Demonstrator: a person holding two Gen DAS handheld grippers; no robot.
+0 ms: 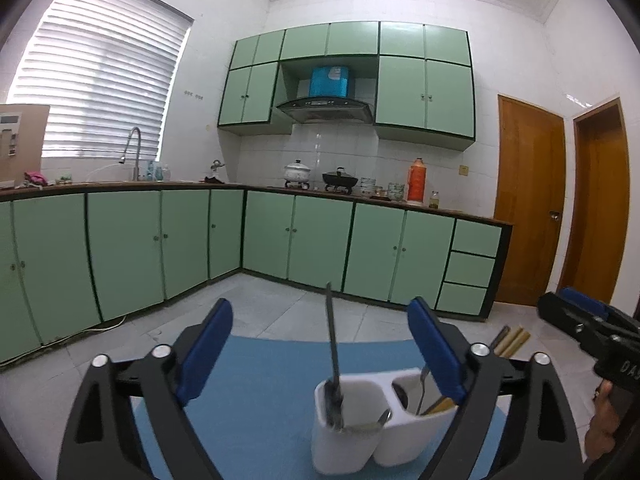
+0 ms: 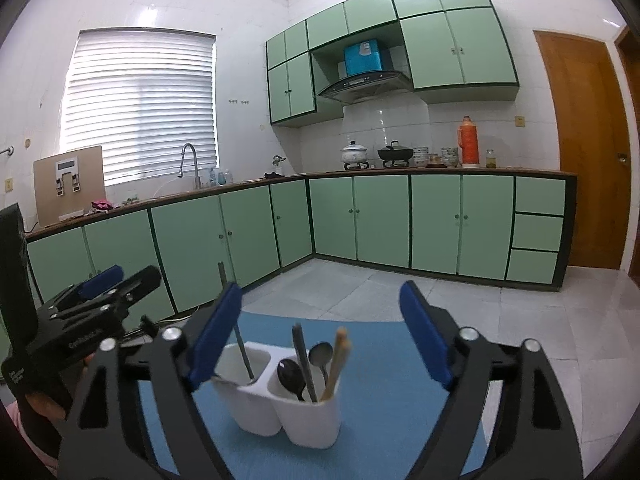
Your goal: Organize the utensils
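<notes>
A white two-compartment utensil holder (image 1: 368, 436) (image 2: 280, 408) stands on a blue mat (image 1: 260, 400) (image 2: 380, 392). One compartment holds a long metal utensil (image 1: 332, 352) (image 2: 242, 344). The other holds a black spoon (image 2: 291, 376), a metal spoon (image 2: 321, 354), a grey handle and wooden chopsticks (image 2: 338, 364). My left gripper (image 1: 320, 356) is open and empty, its fingers either side of the holder. My right gripper (image 2: 320, 336) is open and empty above the holder. The right gripper also shows at the right edge of the left wrist view (image 1: 576, 320).
The mat lies on a pale tiled floor (image 2: 520, 320). Green cabinets (image 1: 320, 240) line the far walls under a worktop with pots, a sink tap and an orange flask (image 2: 468, 142). Wooden doors (image 1: 532, 200) are at the right.
</notes>
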